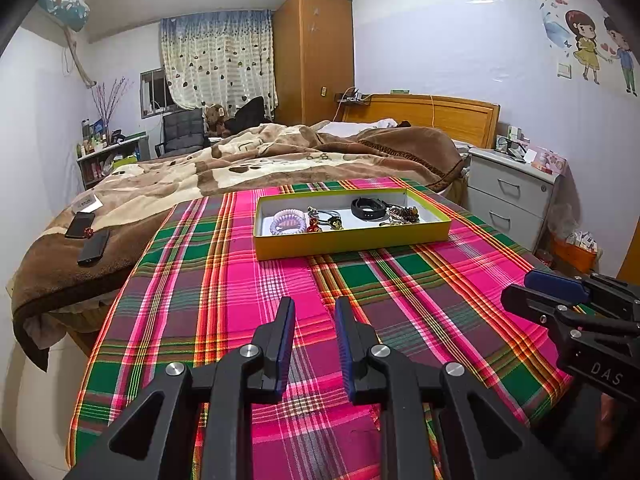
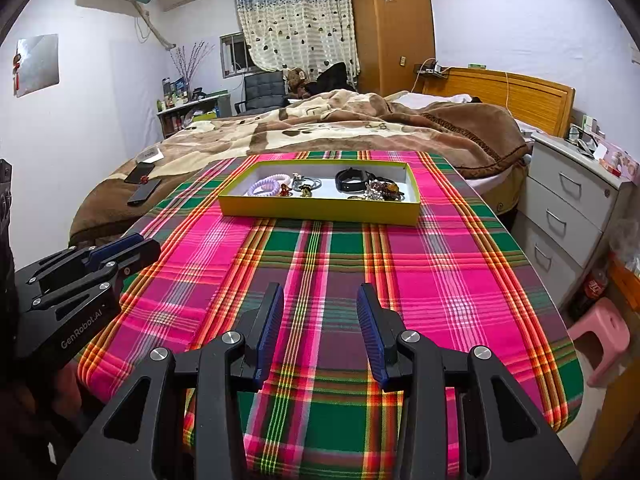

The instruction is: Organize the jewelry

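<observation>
The jewelry (image 2: 320, 186) lies jumbled in the yellow tray (image 2: 320, 212) on the plaid tabletop (image 2: 440, 264) — small, light, tangle-prone pieces, best pinched by a band's rim. Both the left gripper (image 1: 314, 312) and right gripper (image 2: 320, 300) hover well short of the tray, tilted downward, jaws parted, empty.

The tablecloth (image 2: 440, 280) is a loud plaid of hot pink and green, crossed by orange, yellow and white lines. On it sits a yellow-green box (image 2: 320, 212) with a white floor. Inside the box, a lilac coiled band (image 2: 264, 188) lies at the left end, a black wristband (image 2: 352, 180) right of centre. Beyond the box, the blanket (image 2: 340, 128) is brown with cream patches. Both grippers are black with blue pads (image 2: 268, 332).
</observation>
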Motion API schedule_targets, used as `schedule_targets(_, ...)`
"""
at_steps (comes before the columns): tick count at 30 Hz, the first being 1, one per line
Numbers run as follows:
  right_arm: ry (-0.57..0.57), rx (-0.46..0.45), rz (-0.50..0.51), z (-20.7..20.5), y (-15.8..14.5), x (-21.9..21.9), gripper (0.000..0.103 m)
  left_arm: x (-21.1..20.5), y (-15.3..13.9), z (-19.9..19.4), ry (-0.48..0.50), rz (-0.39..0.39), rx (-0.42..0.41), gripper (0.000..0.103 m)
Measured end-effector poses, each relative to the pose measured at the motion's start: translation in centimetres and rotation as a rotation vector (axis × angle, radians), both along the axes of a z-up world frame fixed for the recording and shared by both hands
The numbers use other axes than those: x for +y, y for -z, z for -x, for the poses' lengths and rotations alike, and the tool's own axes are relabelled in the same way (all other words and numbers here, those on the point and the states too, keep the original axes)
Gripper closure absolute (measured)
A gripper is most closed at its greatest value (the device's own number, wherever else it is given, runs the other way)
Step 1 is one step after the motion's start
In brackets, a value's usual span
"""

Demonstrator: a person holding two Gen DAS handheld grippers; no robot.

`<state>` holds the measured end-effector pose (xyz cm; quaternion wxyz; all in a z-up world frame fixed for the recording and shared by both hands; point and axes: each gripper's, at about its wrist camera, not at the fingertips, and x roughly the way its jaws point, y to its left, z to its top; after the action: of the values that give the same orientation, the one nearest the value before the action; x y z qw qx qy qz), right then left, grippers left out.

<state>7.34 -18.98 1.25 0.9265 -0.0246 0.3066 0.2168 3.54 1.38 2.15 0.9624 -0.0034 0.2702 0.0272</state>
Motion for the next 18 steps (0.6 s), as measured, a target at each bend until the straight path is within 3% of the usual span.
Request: schedule_targets(18, -0.002, 0.007, 0.0, -0.04, 0.33, -0.08, 0.064, 0.1, 0.0, -0.02, -0.001, 0.009, 0.004, 0.083)
